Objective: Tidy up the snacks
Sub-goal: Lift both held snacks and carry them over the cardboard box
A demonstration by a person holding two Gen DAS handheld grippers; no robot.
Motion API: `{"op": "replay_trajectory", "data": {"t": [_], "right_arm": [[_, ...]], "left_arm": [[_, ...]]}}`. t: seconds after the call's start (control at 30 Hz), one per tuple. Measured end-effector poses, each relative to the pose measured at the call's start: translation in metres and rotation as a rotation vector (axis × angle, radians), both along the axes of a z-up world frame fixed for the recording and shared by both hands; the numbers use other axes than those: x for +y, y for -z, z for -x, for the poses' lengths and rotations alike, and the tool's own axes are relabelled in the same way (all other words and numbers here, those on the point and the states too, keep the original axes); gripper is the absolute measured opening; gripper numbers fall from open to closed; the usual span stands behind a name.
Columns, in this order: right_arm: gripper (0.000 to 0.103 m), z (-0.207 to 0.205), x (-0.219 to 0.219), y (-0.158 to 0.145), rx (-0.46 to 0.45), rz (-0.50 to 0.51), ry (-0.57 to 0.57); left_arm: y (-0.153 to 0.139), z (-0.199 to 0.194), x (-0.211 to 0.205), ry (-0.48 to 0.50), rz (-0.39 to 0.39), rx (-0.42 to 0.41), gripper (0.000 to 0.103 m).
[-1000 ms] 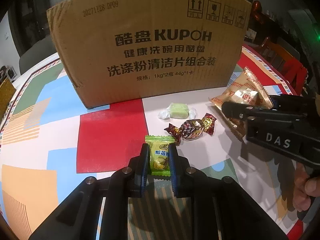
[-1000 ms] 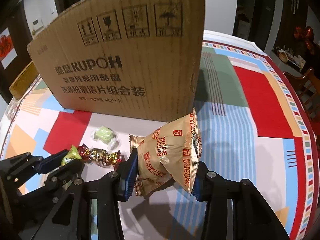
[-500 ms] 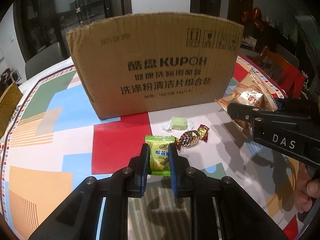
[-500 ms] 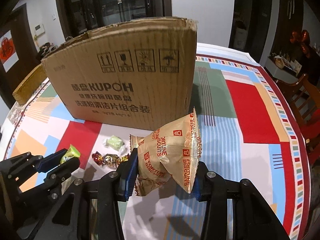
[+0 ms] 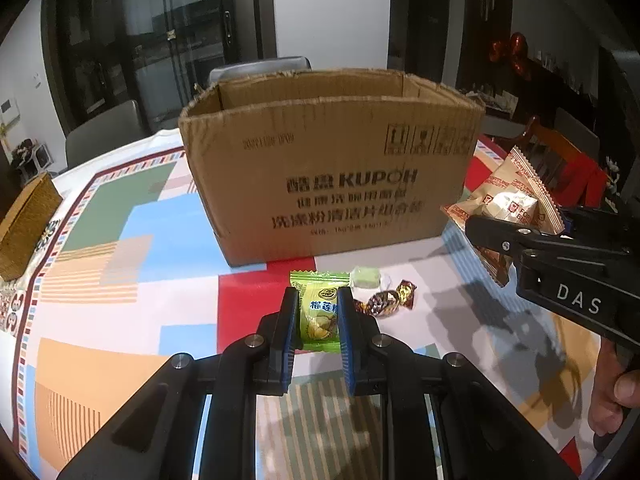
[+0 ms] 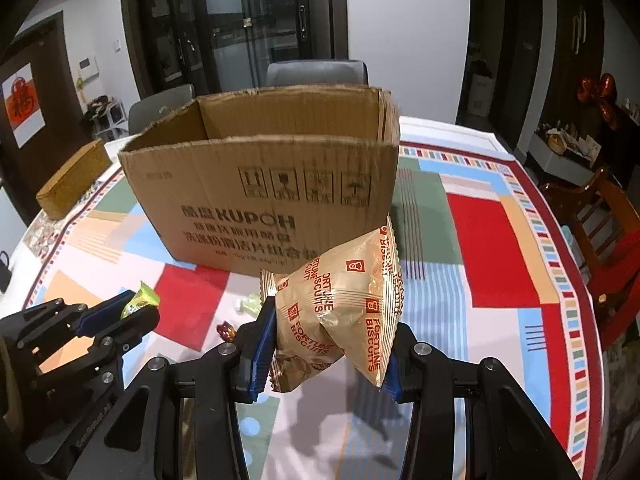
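My left gripper [image 5: 319, 300] is shut on a green durian candy [image 5: 319, 308] and holds it above the table, in front of the open cardboard box [image 5: 328, 184]. My right gripper [image 6: 332, 316] is shut on a gold fortune biscuits bag [image 6: 340, 304], lifted in front of the box [image 6: 264, 184]. The bag [image 5: 508, 204] and right gripper also show at the right of the left wrist view. The left gripper with its candy [image 6: 140, 300] shows at the left of the right wrist view. A pale green candy [image 5: 366, 277] and a brown foil candy [image 5: 386, 302] lie on the table.
The table has a colourful patterned cloth [image 5: 120, 280]. A woven brown box [image 5: 24, 224] sits at the far left edge. Grey chairs [image 6: 316, 74] stand behind the table and a wooden chair [image 6: 600, 216] stands at the right.
Both grippers have risen with their snacks. The box's open top now shows in both views, and the two loose candies lie lower and further off.
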State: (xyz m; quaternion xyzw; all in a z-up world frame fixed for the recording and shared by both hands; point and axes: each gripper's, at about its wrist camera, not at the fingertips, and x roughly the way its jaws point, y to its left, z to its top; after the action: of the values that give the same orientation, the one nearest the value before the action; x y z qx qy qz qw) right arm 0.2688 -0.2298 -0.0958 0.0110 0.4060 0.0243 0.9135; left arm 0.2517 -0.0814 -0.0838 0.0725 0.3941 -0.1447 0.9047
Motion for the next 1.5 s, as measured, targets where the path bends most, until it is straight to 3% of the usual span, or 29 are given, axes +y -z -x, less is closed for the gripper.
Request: {"op": "replay_trajectory", "data": {"t": [0.83,1.5], "right_arm": [[0.045,0.002,0.01,-0.064,-0.124,0.002,0.009],[0.045,-0.022,0.01,-0.104,-0.21,0.005,0.024]], "left_arm": [[-0.07,-0.019,0.015,-0.014,0.03,-0.114,0.02],[-0.106,-0.056,0.012,-0.011,0.045,-0.171,0.02]]}}
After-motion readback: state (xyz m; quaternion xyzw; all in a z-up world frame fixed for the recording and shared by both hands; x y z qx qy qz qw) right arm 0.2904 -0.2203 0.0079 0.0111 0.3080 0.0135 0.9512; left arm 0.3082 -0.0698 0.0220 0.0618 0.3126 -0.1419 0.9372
